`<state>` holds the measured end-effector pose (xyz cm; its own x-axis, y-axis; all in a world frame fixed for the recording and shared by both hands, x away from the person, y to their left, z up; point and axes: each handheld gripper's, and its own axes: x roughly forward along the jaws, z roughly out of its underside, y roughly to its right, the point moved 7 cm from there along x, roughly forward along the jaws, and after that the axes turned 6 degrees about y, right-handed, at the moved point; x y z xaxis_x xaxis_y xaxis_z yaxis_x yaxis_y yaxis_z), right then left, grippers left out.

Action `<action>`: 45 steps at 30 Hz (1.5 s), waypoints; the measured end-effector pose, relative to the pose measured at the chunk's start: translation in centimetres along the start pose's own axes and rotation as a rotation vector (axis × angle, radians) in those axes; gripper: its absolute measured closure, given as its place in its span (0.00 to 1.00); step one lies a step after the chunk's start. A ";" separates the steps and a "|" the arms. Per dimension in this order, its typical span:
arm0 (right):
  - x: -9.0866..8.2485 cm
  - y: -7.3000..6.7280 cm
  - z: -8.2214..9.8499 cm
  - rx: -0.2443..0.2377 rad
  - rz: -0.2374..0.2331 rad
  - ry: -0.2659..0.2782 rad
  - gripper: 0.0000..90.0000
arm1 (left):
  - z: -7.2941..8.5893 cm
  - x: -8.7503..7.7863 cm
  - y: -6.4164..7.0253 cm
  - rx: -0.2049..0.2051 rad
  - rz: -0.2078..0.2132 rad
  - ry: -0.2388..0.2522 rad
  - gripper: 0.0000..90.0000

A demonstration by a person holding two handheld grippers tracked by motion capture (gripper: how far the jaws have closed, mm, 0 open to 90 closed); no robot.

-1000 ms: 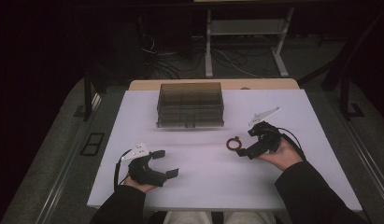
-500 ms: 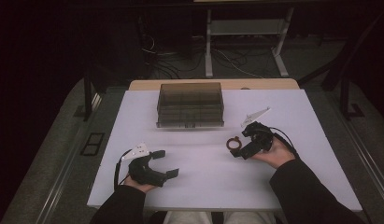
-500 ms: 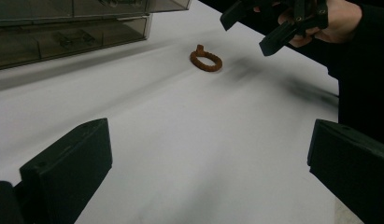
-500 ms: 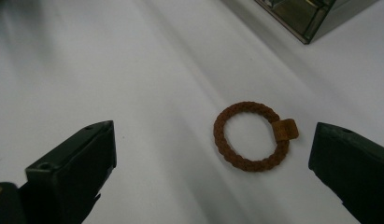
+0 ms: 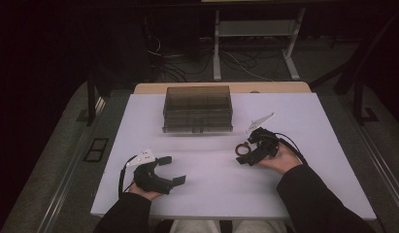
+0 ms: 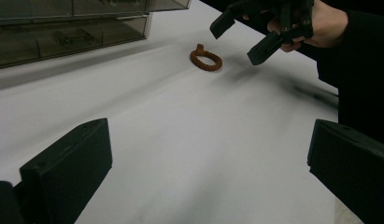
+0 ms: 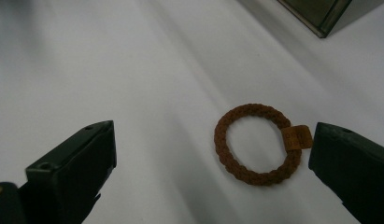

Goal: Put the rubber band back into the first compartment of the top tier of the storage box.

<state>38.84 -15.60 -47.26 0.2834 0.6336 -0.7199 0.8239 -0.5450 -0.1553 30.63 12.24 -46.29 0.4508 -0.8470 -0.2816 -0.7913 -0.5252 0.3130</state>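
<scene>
White table (image 5: pixel 207 194) under dim light: your braided brown ring (image 7: pixel 258 143) lies flat at centre right of the high view, its tag toward the right jaw, so no long axis matters. Your right tongs (image 7: pixel 213 168) straddle it, spread for the pinch. Left tongs (image 5: pixel 174 170) rest spread, lower left.

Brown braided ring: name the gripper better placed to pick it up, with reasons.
Right. The right gripper hangs open with the ring lying between its jaws, beside one of them. The left gripper is open too, but far off, near the table's front edge.
</scene>
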 end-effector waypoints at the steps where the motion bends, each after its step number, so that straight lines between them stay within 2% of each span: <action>1: 0.1 0.0 0.1 0.004 0.000 -0.005 0.00 | 0.0 0.0 0.0 0.000 0.001 0.000 0.00; 9: 0.9 0.3 0.4 0.005 -0.009 -0.015 0.00 | 0.0 0.0 0.0 -0.001 0.001 -0.001 0.00; 13: 1.0 0.3 0.5 -0.008 -0.031 -0.019 0.15 | 0.0 0.0 0.0 -0.001 0.001 0.000 0.00; 27: 1.7 0.4 1.1 -0.029 -0.044 -0.069 0.39 | 0.0 0.0 0.0 0.001 0.000 -0.001 0.00; 31: 1.6 0.5 1.1 -0.031 -0.030 -0.069 0.50 | 0.0 0.0 0.0 0.000 0.001 -0.001 0.00; 37: 1.5 0.8 1.2 -0.035 0.004 -0.072 0.73 | 0.1 0.0 0.0 0.002 0.005 -0.004 0.00; 40: 1.5 0.9 1.2 -0.052 0.018 -0.077 0.81 | 0.1 0.0 0.0 0.002 0.004 -0.003 0.00; 45: 1.5 0.7 1.3 -0.065 0.009 -0.083 0.90 | 0.1 0.0 0.0 0.003 0.004 -0.004 0.00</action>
<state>39.25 -15.75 -49.31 0.2517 0.5795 -0.7751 0.8521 -0.5124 -0.1063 30.61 12.21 -46.35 0.4462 -0.8486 -0.2843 -0.7941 -0.5219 0.3114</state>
